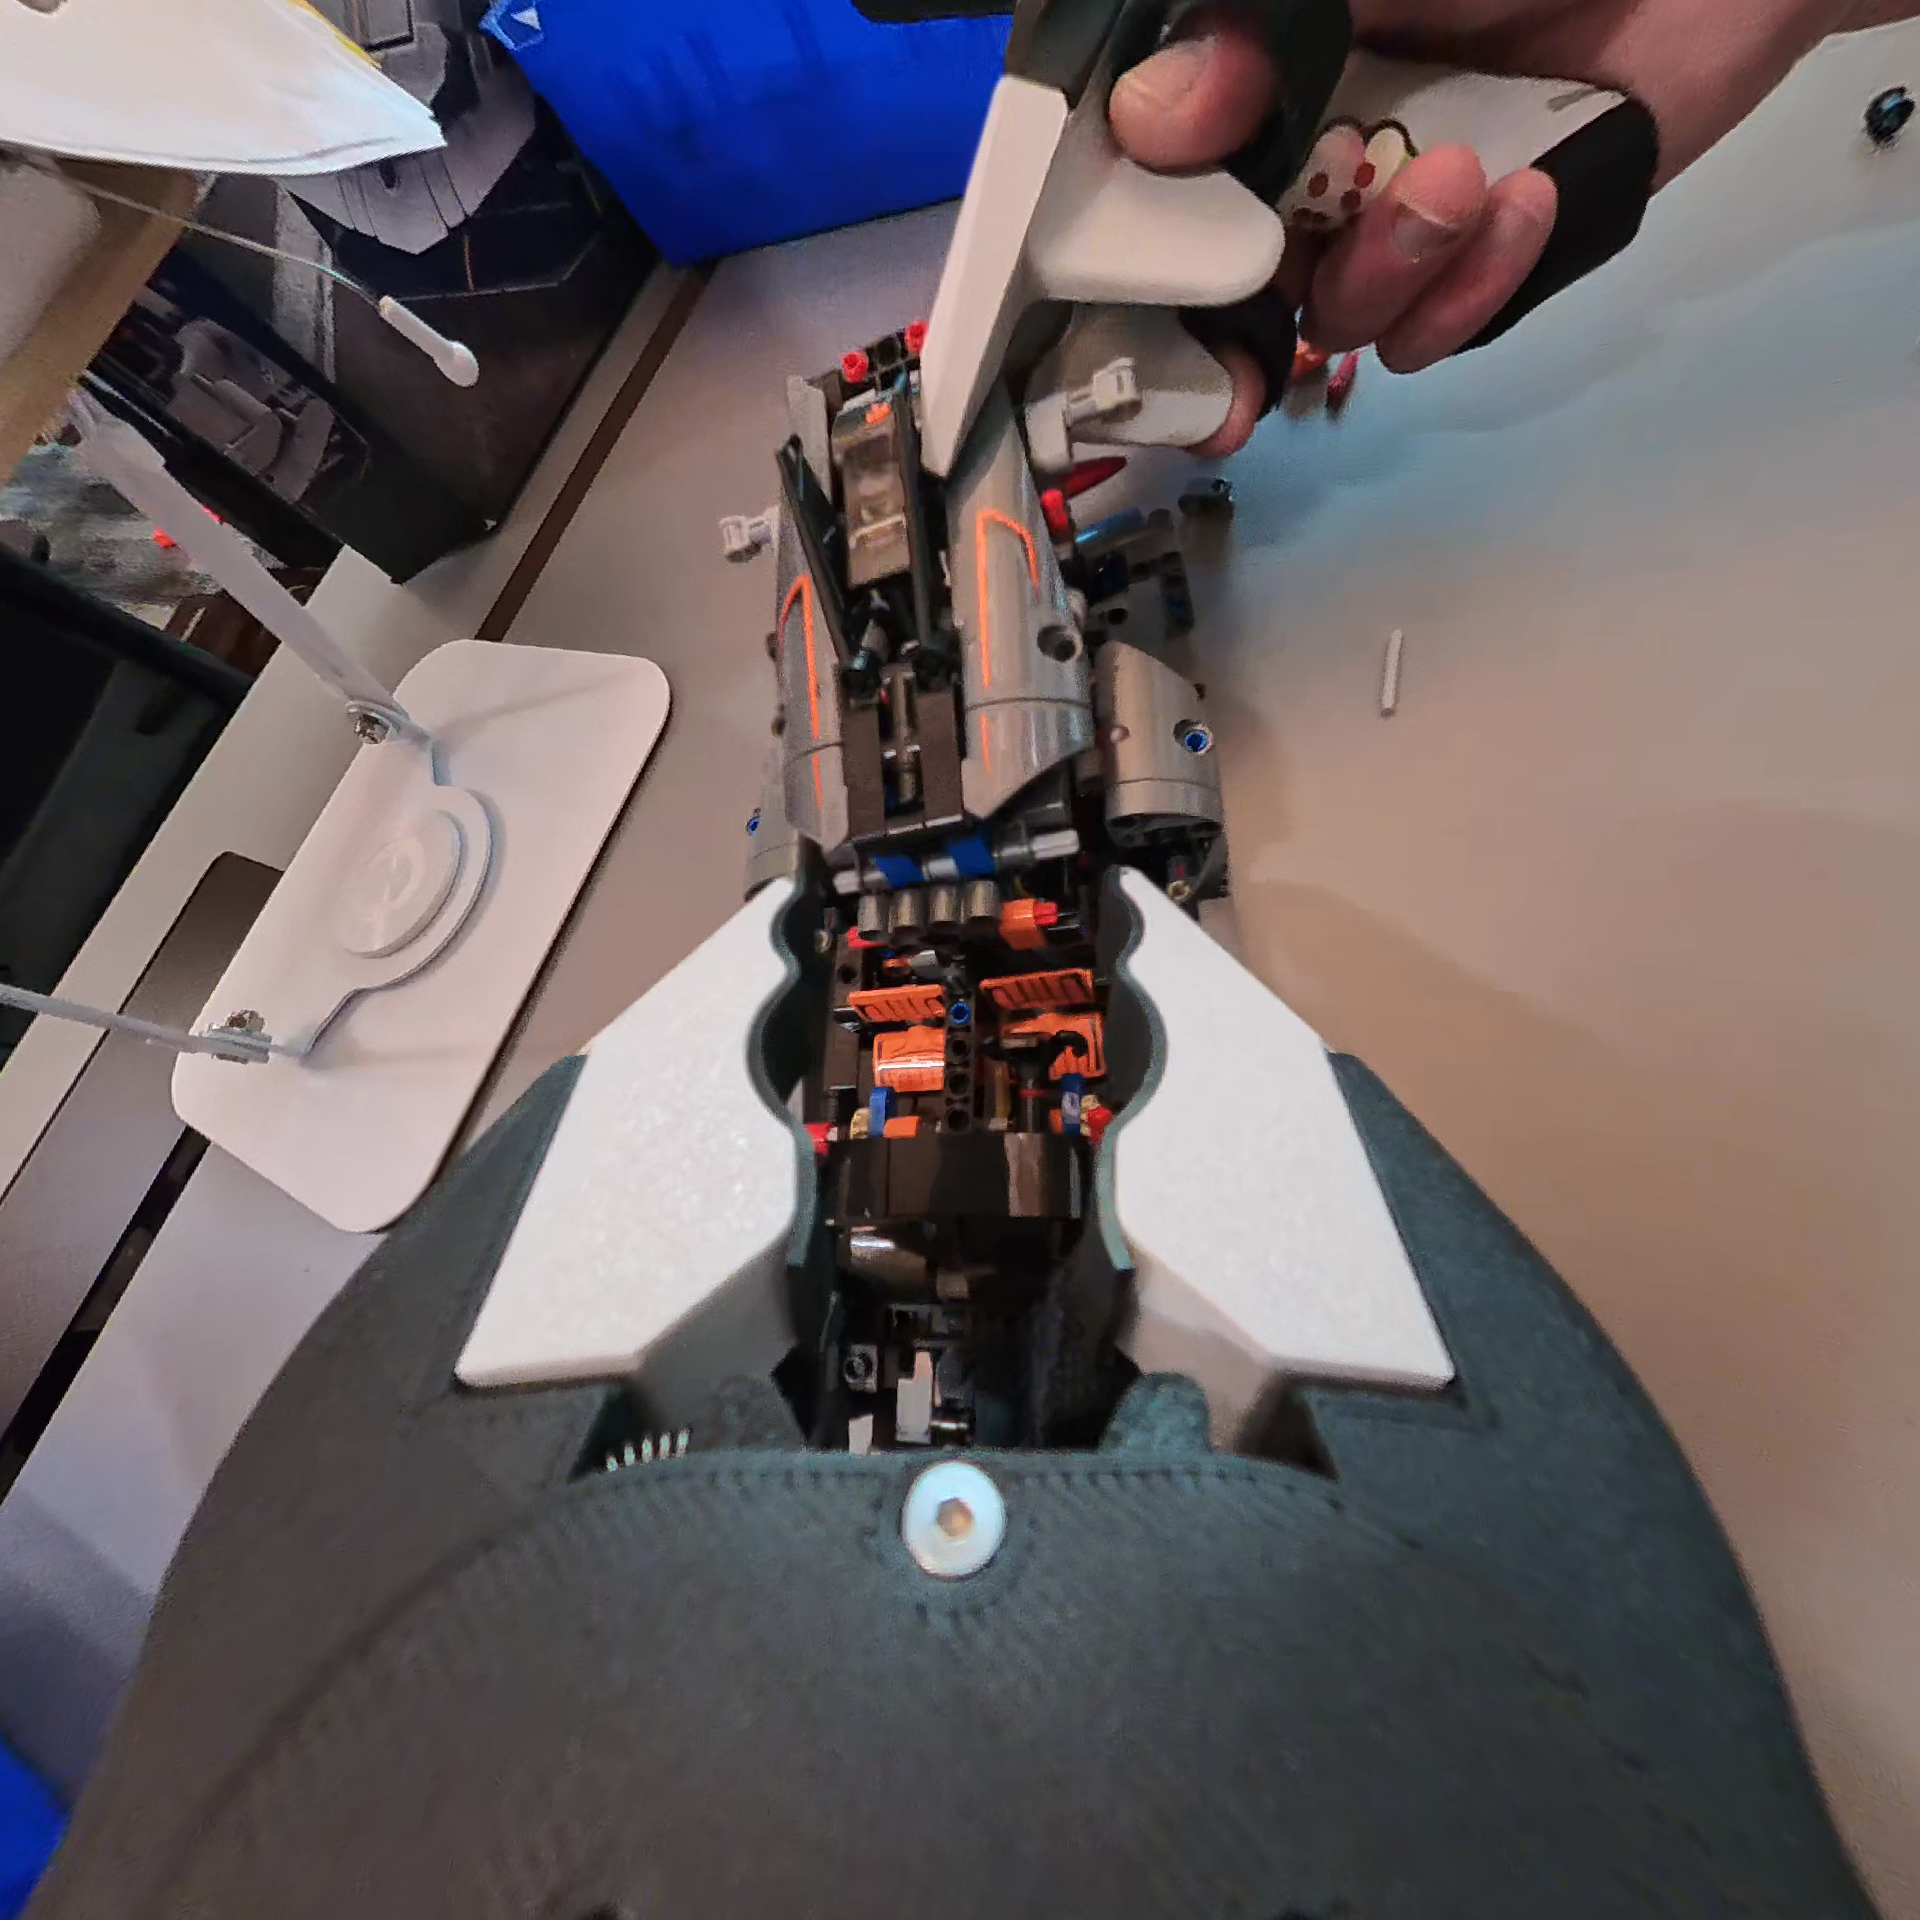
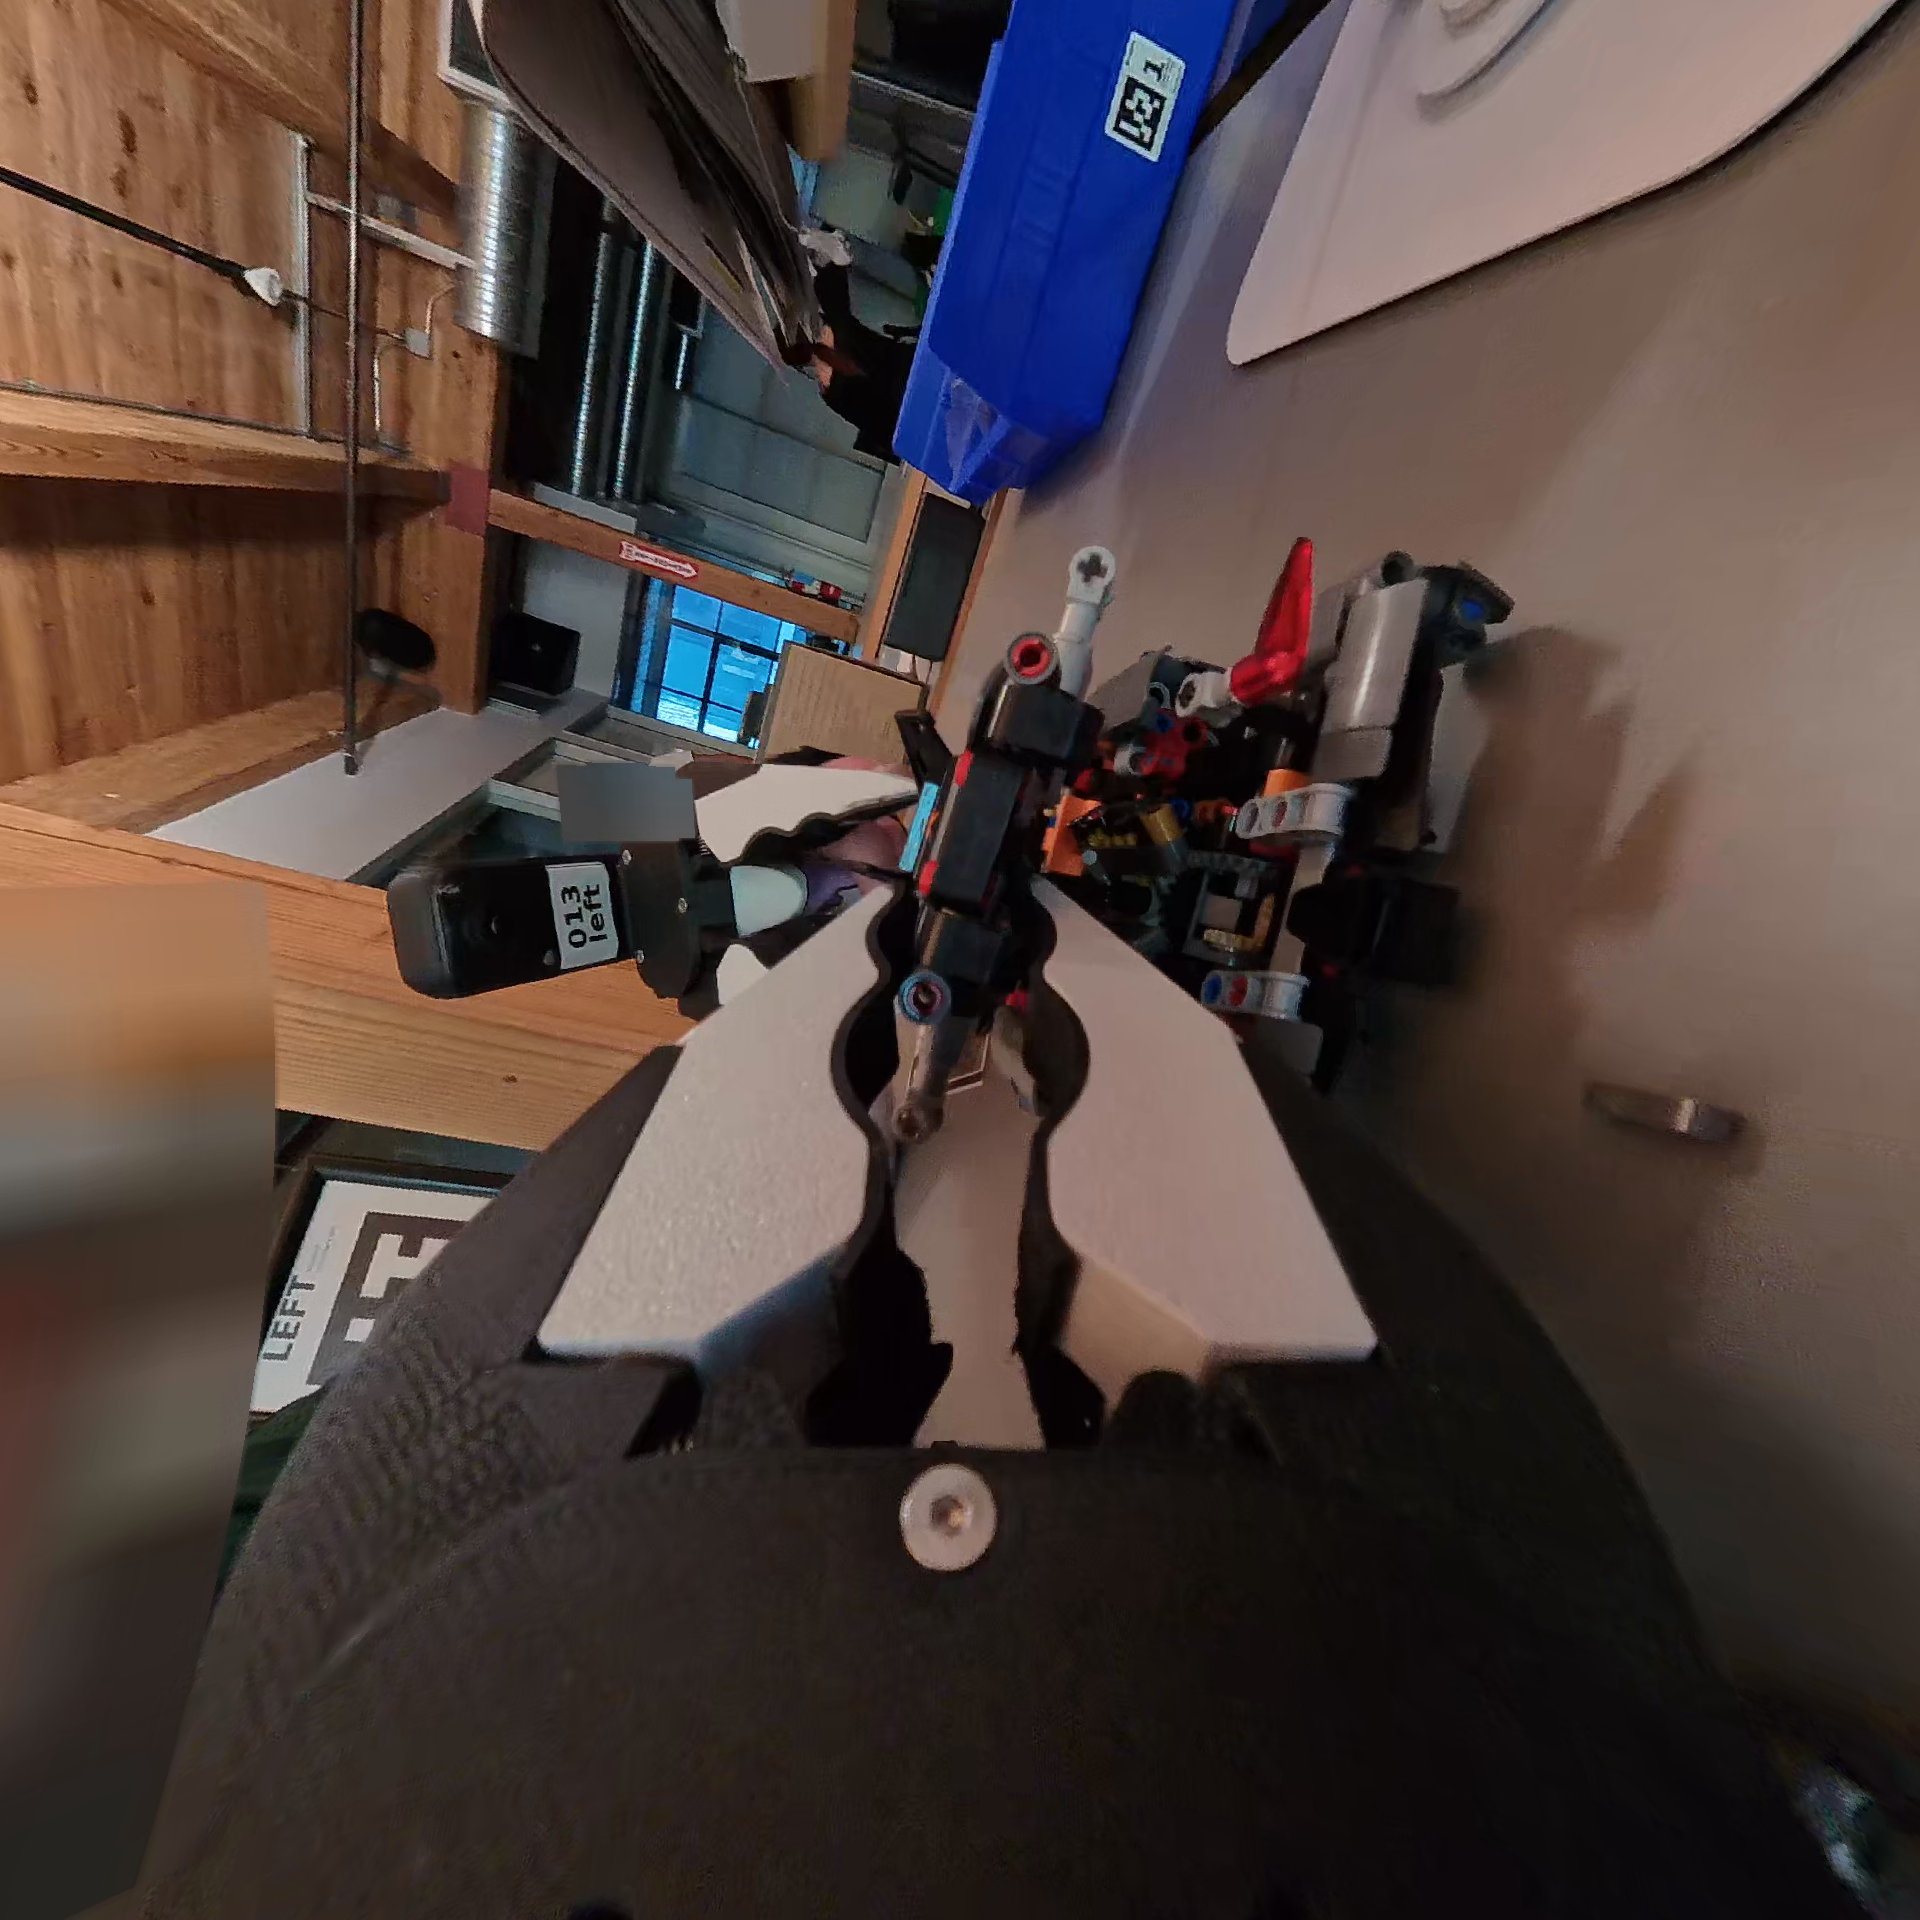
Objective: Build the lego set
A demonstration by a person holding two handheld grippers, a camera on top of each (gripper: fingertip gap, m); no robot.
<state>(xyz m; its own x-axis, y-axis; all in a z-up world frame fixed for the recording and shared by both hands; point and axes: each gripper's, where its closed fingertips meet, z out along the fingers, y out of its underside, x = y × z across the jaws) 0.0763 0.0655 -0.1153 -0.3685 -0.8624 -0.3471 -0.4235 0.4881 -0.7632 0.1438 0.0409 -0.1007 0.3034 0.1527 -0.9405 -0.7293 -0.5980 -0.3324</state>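
The lego model (image 1: 935, 665) is a long car-like build with grey panels with orange stripes, a black frame and orange inner parts. It lies on the beige table (image 1: 1579, 935). My left gripper (image 1: 961, 940) is shut on the model's near end, its white fingers (image 1: 665, 1132) on both sides. My right gripper (image 1: 1023, 416), held by a hand, reaches in from the top and clamps the far end. In the right wrist view my right gripper (image 2: 961, 914) is shut on a black beam of the model (image 2: 1226, 831). The left gripper (image 2: 758, 831) shows beyond it.
A white flat stand plate (image 1: 447, 914) lies left of the model. A blue bin (image 1: 769, 114) stands at the table's far edge, also in the right wrist view (image 2: 1039, 260). Loose pieces lie around: a white axle (image 1: 1390, 673), a grey connector (image 1: 740, 535), a grey piece (image 2: 1662, 1117). Tip to tip, the grippers are about 8 centimetres apart.
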